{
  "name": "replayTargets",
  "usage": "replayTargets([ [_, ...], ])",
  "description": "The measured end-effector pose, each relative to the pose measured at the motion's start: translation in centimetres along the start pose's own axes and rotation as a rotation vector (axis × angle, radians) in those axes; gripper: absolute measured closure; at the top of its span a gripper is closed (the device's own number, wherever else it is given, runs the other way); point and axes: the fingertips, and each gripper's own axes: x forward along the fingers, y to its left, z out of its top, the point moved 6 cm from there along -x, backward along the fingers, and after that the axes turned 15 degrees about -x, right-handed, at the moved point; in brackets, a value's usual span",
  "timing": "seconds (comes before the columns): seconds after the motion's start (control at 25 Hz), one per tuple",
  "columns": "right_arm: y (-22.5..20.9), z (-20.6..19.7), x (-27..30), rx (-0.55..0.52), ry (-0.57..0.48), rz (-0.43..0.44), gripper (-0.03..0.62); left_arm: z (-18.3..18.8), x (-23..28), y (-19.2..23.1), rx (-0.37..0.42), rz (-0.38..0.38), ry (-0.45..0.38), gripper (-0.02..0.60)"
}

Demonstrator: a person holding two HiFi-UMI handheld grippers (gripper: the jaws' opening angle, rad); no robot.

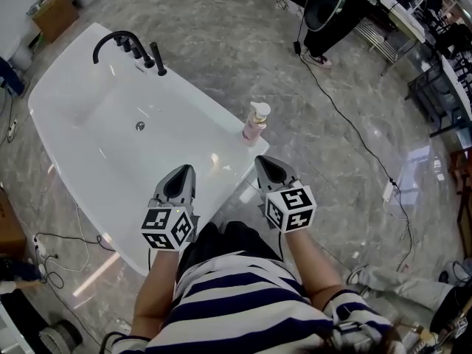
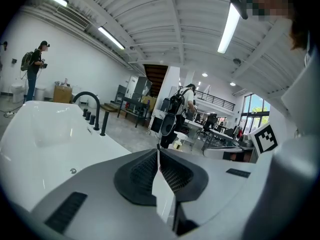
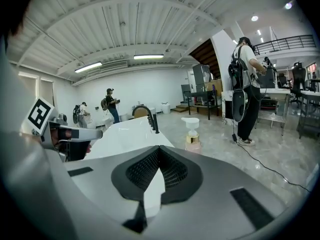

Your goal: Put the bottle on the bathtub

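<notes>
Bathtub (image 1: 199,98): white, with a black faucet (image 1: 125,44) at the far rim. Left gripper (image 1: 181,172): jaws pressed together, empty, held over the near rim. Bottle (image 1: 255,124): pink, pump-topped, standing on the tub's right rim corner; long axis vertical, pump head uppermost; spout direction too small to tell. Right gripper (image 1: 267,165): jaws pressed together, empty, near the bottle but apart from it. Task status: placement appears done, and nothing seems left to do.

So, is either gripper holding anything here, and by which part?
Nothing is held. The left gripper and the right gripper both have their jaws together and empty. The pump bottle stands free on the bathtub rim.
</notes>
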Motion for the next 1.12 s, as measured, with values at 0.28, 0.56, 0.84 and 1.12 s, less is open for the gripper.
replayTargets([
  [0.28,0.6,0.2,-0.1,0.021,0.001,0.014,0.568,0.0,-0.6,0.3,0.003,0.015,0.002,0.555],
  [0.56,1.0,0.6,0.0,0.027,-0.02,0.021,0.568,0.0,-1.1,0.4,0.014,0.015,0.01,0.555],
  [0.84,1.5,1.2,0.8,0.003,-0.028,0.035,0.568,0.5,-1.7,1.3,0.013,0.037,-0.007,0.555],
  [1.12,2.0,1.6,1.3,-0.009,-0.027,0.054,0.568,0.7,-1.9,1.6,0.006,0.045,-0.006,0.555],
])
